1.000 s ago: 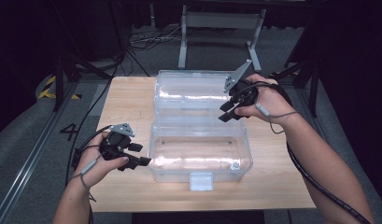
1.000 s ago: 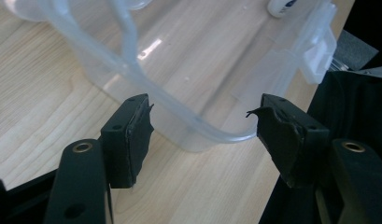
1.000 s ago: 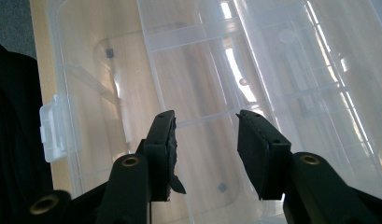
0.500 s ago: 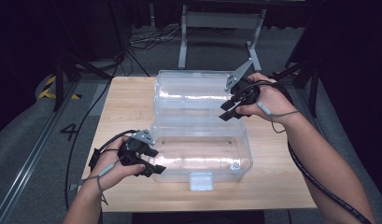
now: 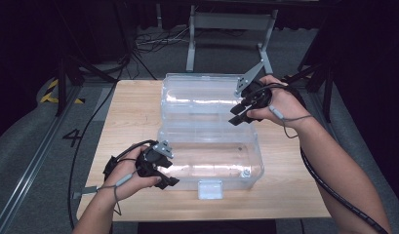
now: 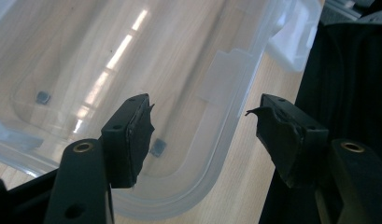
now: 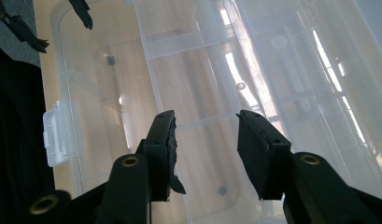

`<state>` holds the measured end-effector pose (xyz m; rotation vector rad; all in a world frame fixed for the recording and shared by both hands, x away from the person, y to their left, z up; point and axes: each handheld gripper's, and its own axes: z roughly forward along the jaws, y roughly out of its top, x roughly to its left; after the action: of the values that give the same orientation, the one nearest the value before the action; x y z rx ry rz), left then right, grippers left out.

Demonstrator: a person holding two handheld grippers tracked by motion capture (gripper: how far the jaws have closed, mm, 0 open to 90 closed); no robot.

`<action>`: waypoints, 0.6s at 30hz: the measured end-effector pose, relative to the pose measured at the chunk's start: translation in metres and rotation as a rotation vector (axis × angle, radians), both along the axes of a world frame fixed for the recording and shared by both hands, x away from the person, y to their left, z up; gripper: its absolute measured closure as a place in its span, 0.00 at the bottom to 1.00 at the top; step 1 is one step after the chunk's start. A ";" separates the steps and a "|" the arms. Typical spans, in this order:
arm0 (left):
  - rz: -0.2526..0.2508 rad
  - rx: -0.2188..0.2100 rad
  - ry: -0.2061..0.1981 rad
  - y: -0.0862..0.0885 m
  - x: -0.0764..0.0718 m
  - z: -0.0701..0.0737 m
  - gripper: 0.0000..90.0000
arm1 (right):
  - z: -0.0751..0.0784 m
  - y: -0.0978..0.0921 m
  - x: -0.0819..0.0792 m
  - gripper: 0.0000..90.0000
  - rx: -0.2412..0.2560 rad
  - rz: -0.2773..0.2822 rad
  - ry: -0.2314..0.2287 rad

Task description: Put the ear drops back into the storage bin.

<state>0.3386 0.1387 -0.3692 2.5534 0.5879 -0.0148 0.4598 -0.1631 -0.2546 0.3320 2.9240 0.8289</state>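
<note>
Box: clear plastic storage box lies open on the wooden table, its base along the near edge, a little right of centre.
Lid: clear lid swung back toward the far edge, joined to the base along the hinge line.
Latch: white latch tab hangs off the box's near wall, almost at the table's near edge.
Left gripper: left gripper sits at the box's near-left corner; jaws spread apart, gripping nothing. The left gripper view has the rounded rim of the box between them, untouched.
Right gripper: right gripper hovers over the lid's right end, near the hinge; jaws parted, nothing between them.
Inside: base looks bare apart from small grey feet seen through the plastic.
</note>
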 end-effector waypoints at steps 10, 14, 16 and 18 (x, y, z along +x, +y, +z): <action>-0.064 0.093 -0.005 -0.014 -0.001 -0.007 0.46 | -0.002 -0.001 0.002 0.64 0.005 -0.009 0.009; -0.086 0.120 -0.004 -0.018 -0.002 -0.011 0.49 | -0.003 -0.001 0.003 0.64 0.005 -0.005 0.011; -0.090 0.133 -0.012 -0.020 -0.001 -0.013 0.51 | -0.003 -0.001 0.004 0.64 0.009 -0.002 0.009; -0.092 0.137 -0.020 -0.022 -0.001 -0.014 0.56 | -0.003 0.000 0.004 0.64 0.009 -0.002 0.009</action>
<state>0.3375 0.1165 -0.3831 2.7088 0.4779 0.0193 0.4637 -0.1635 -0.2578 0.3403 2.9288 0.8427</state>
